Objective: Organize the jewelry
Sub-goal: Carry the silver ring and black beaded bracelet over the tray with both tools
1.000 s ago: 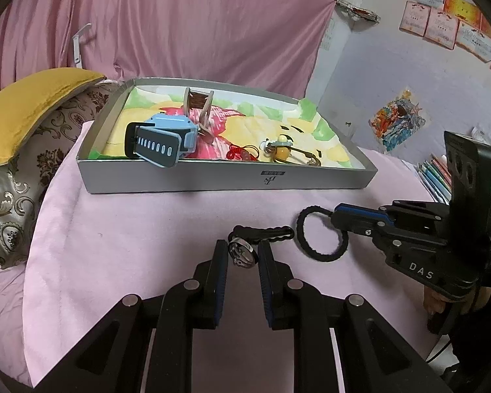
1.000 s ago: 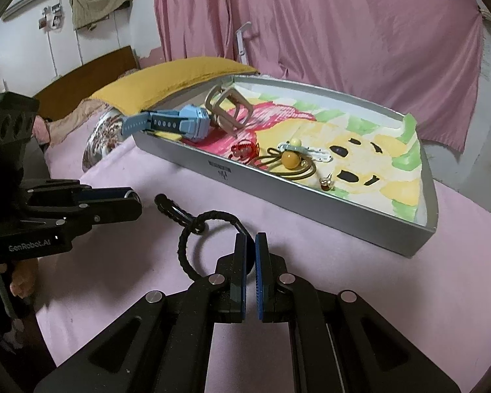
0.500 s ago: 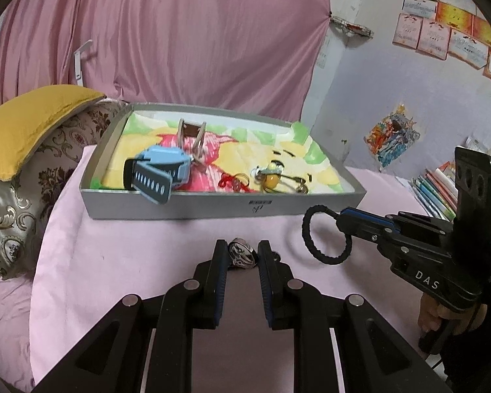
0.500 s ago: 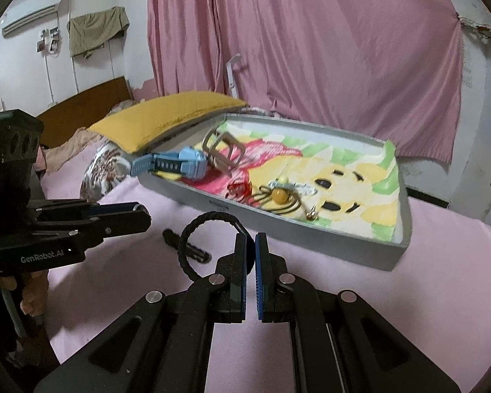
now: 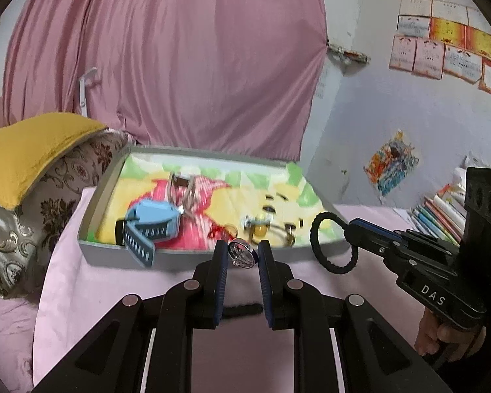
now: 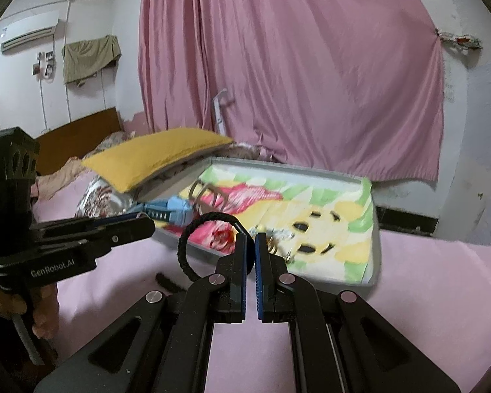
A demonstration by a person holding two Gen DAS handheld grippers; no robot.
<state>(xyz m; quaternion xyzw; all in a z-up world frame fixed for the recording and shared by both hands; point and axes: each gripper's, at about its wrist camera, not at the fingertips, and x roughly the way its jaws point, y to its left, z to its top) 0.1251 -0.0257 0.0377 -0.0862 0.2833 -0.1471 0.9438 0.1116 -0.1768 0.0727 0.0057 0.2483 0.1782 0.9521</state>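
Both pieces are now lifted: ring [image 5: 243, 253] pinched by left gripper [image 5: 243, 255], cord [image 6: 193, 239] by right gripper [image 6: 250, 245]; either could be dropped short of tray [image 5: 114, 249].

Silver metal ring [image 5: 242, 252]: lifted off pink cloth between left gripper [image 5: 242, 255] fingers. Black braided cord loop [image 6: 206, 245]: raised by right gripper [image 6: 250, 245], nearer tray.

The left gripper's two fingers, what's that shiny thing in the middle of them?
A silver ring, pinched in the left gripper and held up in front of the gray tray. The left wrist view shows it.
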